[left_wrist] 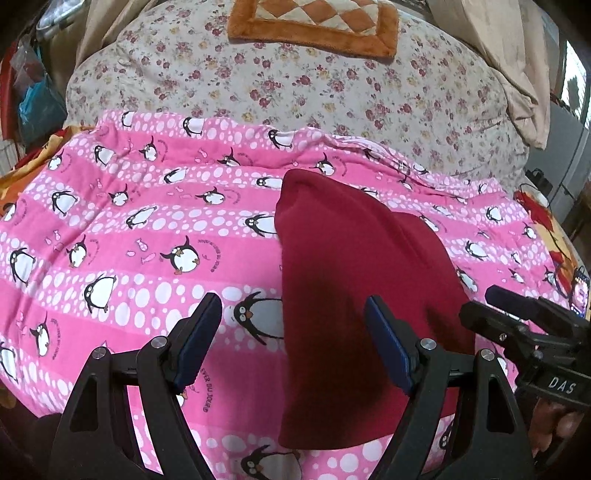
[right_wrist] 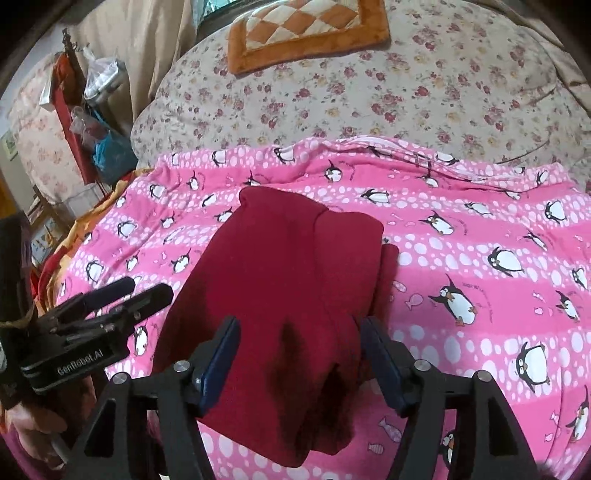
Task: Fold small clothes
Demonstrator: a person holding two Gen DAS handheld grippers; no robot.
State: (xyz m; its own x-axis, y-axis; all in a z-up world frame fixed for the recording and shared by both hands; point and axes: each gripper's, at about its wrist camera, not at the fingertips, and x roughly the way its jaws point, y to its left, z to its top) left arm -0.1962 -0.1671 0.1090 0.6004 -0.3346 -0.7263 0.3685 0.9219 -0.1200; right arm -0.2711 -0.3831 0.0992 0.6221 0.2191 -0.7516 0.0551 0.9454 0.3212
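Red garment [left_wrist: 343, 266] lay folded on pink penguin blanket [left_wrist: 122, 236], long axis running away from the cameras. Left edge straight and clean in the left wrist view; right side stepped, with a second, narrower layer showing along it in the right wrist view. Near hem rounded, close to the blanket's front margin. Far end tapered to a blunt corner, well short of the blanket's far edge.

Left tongs [left_wrist: 293, 328] released, jaws spread wide, hovering over the garment's left edge: right finger above red cloth, left finger above bare blanket. Nothing between the pads.

Right tongs [right_wrist: 299, 354] likewise released, jaws wide, straddling the near part of the garment. Dark shadows of the fingers fell on the cloth. Contact with cloth could not be judged.

Each tool visible in the other's view: right tongs at the right margin, left tongs at the left margin, the two near each other over the garment's near end.

Open room: broad stretch of bare blanket left of the garment and another to its right. Beyond the blanket's far edge, floral quilt [left_wrist: 332, 85] rose in a mound, with orange checked mat [left_wrist: 314, 26] on top. Clutter with blue bag [right_wrist: 110, 151] past the bed's left side.
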